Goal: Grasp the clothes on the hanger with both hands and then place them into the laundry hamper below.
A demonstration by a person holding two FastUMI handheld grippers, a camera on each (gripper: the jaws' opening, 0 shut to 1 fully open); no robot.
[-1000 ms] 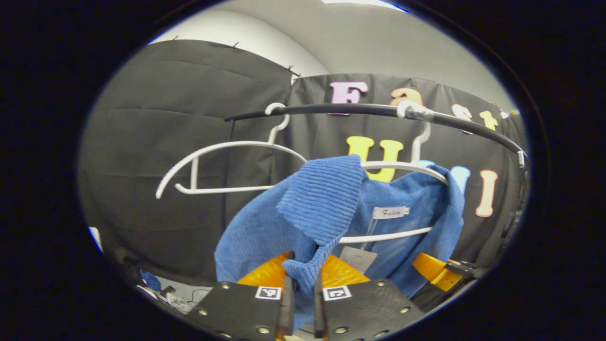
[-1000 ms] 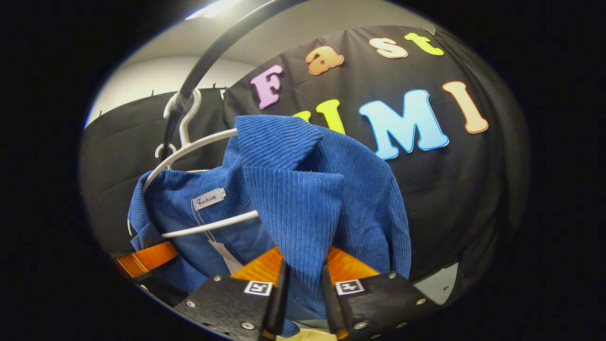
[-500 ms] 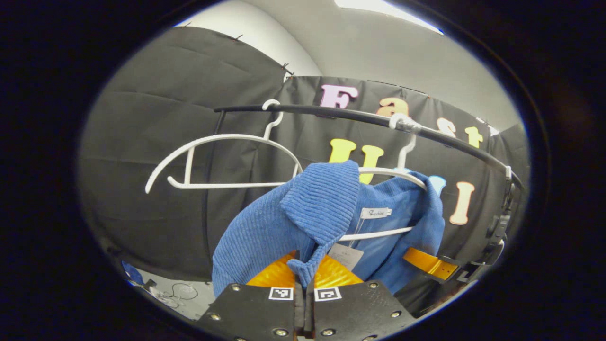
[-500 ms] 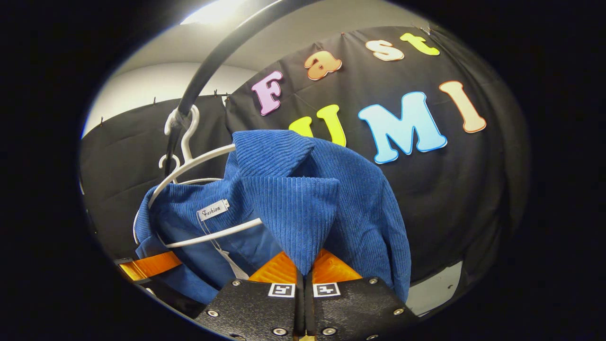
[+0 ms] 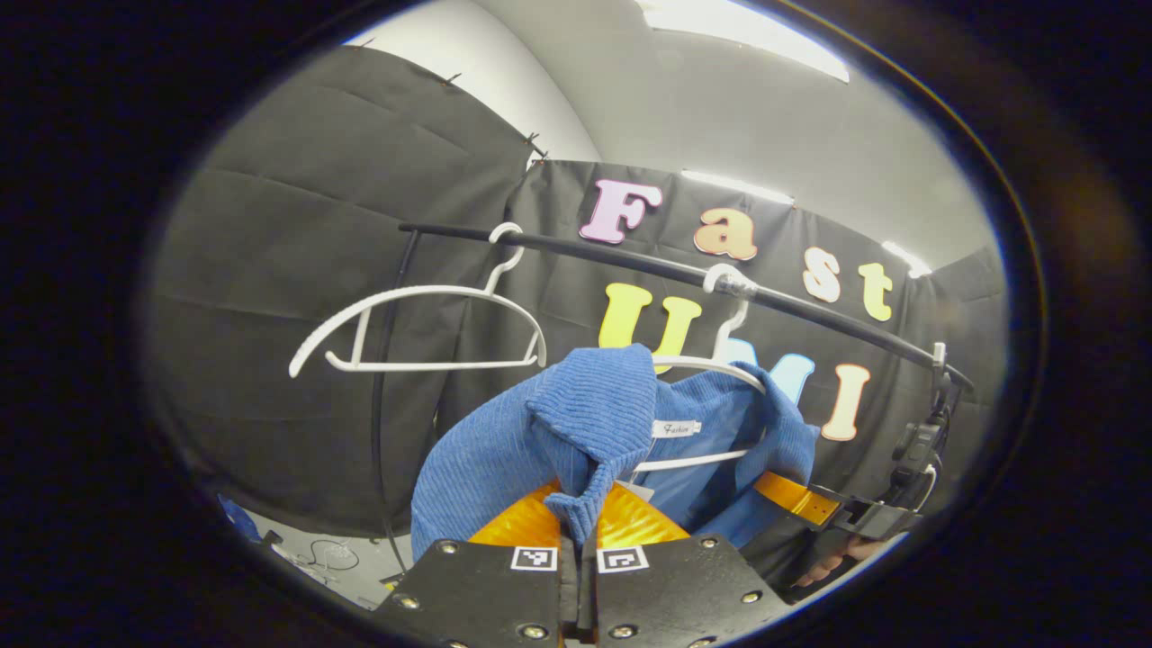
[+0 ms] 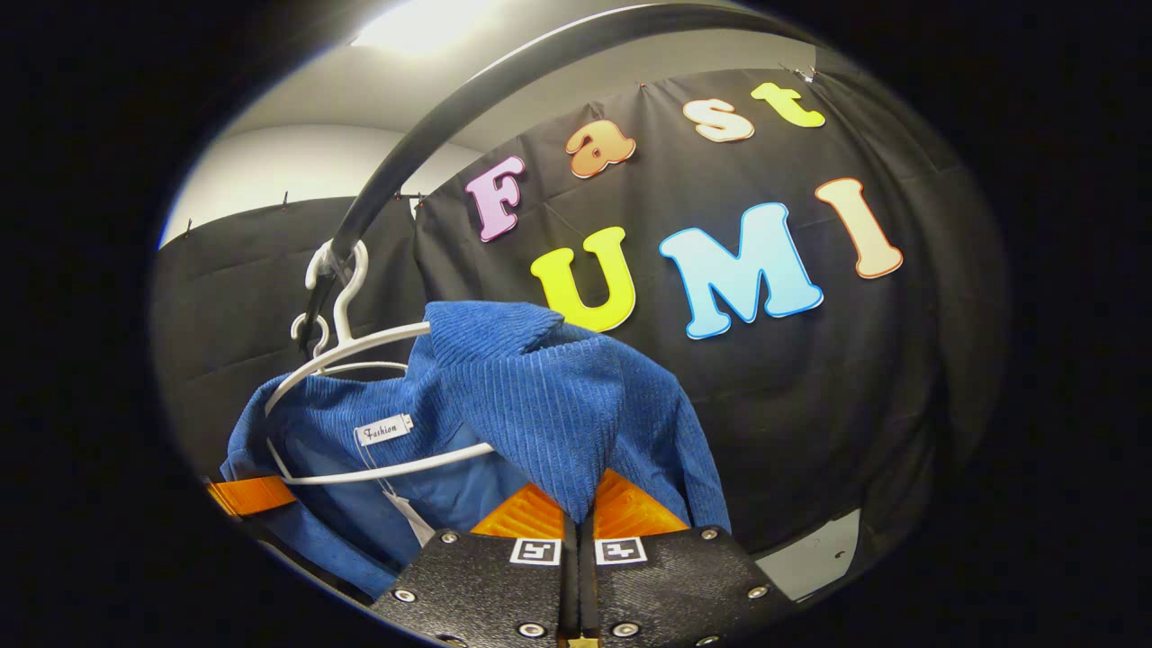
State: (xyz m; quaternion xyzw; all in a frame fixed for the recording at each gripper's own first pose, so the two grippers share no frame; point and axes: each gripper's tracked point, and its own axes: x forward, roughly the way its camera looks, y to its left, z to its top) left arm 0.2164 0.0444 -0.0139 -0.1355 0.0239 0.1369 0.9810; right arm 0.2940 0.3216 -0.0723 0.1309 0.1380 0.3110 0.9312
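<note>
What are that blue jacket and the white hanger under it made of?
The blue jacket looks like corduroy: fine parallel ribs run across its matte cloth. The white hanger looks like smooth plastic or coated wire, thin and slightly glossy; I can't tell which.

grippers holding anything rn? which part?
Both. The left gripper is shut on the blue shirt at one collar tip; the right gripper is shut on its other collar tip. It still hangs on the white hanger.

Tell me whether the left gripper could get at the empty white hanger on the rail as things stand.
Probably not right now. The left gripper is shut on the blue jacket's collar, so it is occupied. The empty white hanger hangs unobstructed on the rail, up and to the side; releasing first would free the way.
</note>
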